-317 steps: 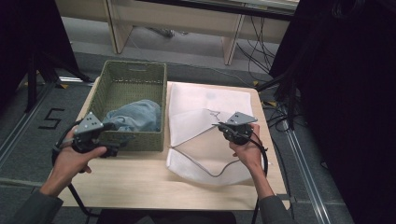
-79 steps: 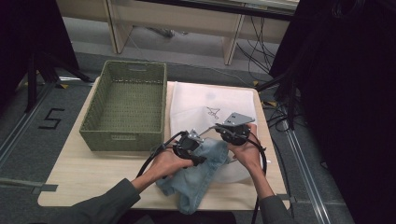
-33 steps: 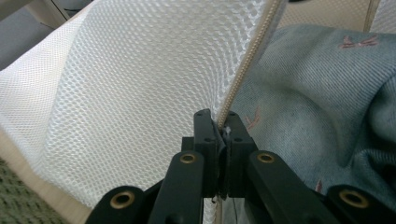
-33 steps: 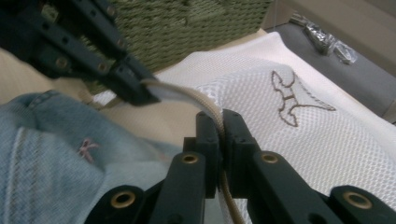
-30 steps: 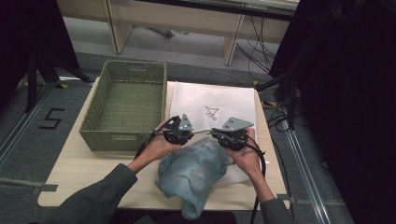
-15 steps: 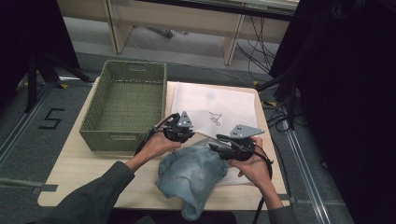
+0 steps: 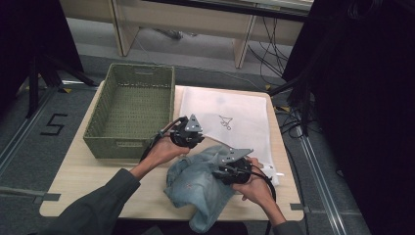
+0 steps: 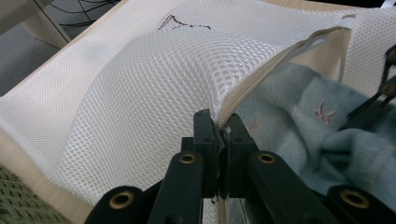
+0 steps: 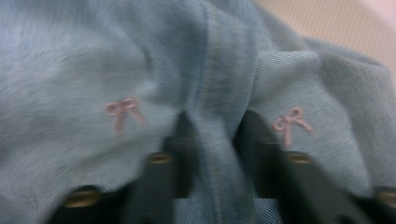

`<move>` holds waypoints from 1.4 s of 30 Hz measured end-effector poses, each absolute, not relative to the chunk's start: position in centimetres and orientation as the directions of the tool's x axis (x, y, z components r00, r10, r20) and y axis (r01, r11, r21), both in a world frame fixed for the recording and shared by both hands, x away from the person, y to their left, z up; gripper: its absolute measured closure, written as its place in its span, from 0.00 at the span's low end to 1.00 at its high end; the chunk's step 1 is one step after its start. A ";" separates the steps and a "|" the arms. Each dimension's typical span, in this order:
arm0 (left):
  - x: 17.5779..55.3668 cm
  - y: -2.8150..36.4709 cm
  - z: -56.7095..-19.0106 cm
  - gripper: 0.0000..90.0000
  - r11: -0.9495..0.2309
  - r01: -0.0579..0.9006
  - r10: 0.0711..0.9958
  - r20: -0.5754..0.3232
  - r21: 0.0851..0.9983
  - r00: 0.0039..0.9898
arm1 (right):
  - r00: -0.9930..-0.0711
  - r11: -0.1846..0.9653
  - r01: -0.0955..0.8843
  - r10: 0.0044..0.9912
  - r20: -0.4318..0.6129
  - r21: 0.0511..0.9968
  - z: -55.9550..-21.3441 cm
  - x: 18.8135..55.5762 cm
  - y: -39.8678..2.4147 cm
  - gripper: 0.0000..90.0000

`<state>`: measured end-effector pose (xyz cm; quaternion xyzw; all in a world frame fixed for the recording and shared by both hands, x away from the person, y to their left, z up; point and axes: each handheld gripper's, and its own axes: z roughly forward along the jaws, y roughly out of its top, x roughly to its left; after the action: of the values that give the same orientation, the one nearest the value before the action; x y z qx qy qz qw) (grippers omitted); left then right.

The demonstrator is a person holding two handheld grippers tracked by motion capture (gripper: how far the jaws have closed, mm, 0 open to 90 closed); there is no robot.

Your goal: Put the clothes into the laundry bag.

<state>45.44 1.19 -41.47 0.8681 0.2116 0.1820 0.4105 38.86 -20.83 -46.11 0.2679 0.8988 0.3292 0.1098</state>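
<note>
A white mesh laundry bag (image 7: 230, 117), printed with a small dark line drawing, covers the tabletop's (image 7: 78, 181) far right part. A light-blue garment (image 7: 195, 183) with pink embroidered bows lies at the near edge, partly on the bag. The left gripper's (image 8: 218, 135) fingers are clamped on the bag's zipper edge; the right gripper's (image 9: 212, 135) fingers, just closing, have a garment fold between them.

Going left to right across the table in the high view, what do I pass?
Green woven basket → left gripper, shut on the edge of the white mesh bag → blue garment → right gripper, its jaws just closing around a fold of that garment.
</note>
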 end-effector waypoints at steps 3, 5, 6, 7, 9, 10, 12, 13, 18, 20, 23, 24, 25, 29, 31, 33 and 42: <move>45.2 1.1 -41.4 0.95 -0.579 0.219 0.517 0.146 0.786 0.843 | -0.844 0.652 0.410 0.536 -0.005 0.637 -46.2 39.7 -21.1 0.95; 45.6 1.2 -41.2 0.95 -0.616 0.124 0.465 0.233 0.778 0.854 | -0.822 0.626 0.417 0.569 -0.020 0.659 -45.2 40.0 -21.5 0.96; 45.2 1.1 -41.2 0.95 -0.603 0.171 0.491 0.193 0.779 0.850 | -0.809 0.599 0.400 0.587 -0.040 0.694 -44.5 40.3 -21.8 0.96; 45.1 1.2 -41.2 0.95 -0.597 0.193 0.501 0.174 0.779 0.848 | -0.790 0.574 0.398 0.611 -0.049 0.716 -43.4 40.5 -22.2 0.96; 45.1 1.4 -40.9 0.95 -0.598 0.183 0.494 0.179 0.780 0.851 | -0.745 0.538 0.385 0.661 -0.092 0.750 -41.6 41.2 -23.0 0.96; 45.1 1.4 -40.8 0.95 -0.599 0.183 0.494 0.180 0.780 0.851 | -0.725 0.527 0.377 0.679 -0.111 0.762 -41.2 41.5 -23.2 0.96; 45.2 1.5 -40.7 0.96 -0.597 0.185 0.497 0.179 0.781 0.849 | -0.707 0.506 0.382 0.699 -0.109 0.773 -40.9 42.0 -23.4 0.96; 45.3 1.6 -40.6 0.96 -0.600 0.183 0.493 0.180 0.779 0.851 | -0.694 0.502 0.396 0.712 -0.108 0.769 -41.0 42.1 -23.4 0.96; 45.3 1.7 -40.5 0.96 -0.611 0.180 0.488 0.187 0.771 0.853 | -0.650 0.507 0.510 0.756 -0.075 0.695 -44.3 43.9 -24.0 0.96; 45.3 1.6 -40.5 0.96 -0.612 0.179 0.486 0.188 0.770 0.854 | -0.652 0.528 0.535 0.754 -0.074 0.659 -46.0 44.5 -24.0 0.96; 45.3 1.7 -40.6 0.96 -0.604 0.198 0.495 0.169 0.772 0.853 | -0.649 0.523 0.535 0.758 -0.073 0.664 -46.6 44.6 -23.4 0.91; 45.4 1.8 -40.6 0.95 -0.617 0.188 0.485 0.181 0.765 0.856 | -0.654 0.529 0.532 0.753 -0.075 0.662 -45.8 44.5 -23.5 0.87; 45.5 1.8 -40.7 0.95 -0.616 0.189 0.484 0.178 0.765 0.857 | -0.645 0.508 0.507 0.759 -0.084 0.696 -45.5 44.5 -23.5 0.83; 45.7 2.1 -40.8 0.95 -0.605 0.209 0.494 0.156 0.768 0.855 | -0.663 0.442 0.489 0.748 -0.009 0.752 -41.8 42.7 -23.4 0.58; 45.8 2.2 -40.7 0.95 -0.600 0.215 0.497 0.149 0.771 0.855 | -0.700 0.431 0.434 0.714 -0.005 0.791 -40.6 41.3 -22.9 0.53; 45.9 2.3 -40.6 0.95 -0.596 0.214 0.498 0.147 0.774 0.854 | -0.754 0.447 0.403 0.656 0.013 0.799 -39.7 39.7 -22.1 0.50; 46.0 2.4 -40.6 0.95 -0.595 0.221 0.497 0.138 0.773 0.857 | -0.869 0.569 0.366 0.493 0.051 0.736 -42.3 36.1 -17.2 0.40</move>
<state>45.96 2.44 -40.58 0.8763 0.2047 0.1723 0.4006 36.09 -17.20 -42.28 0.2435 0.8821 0.3952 0.0800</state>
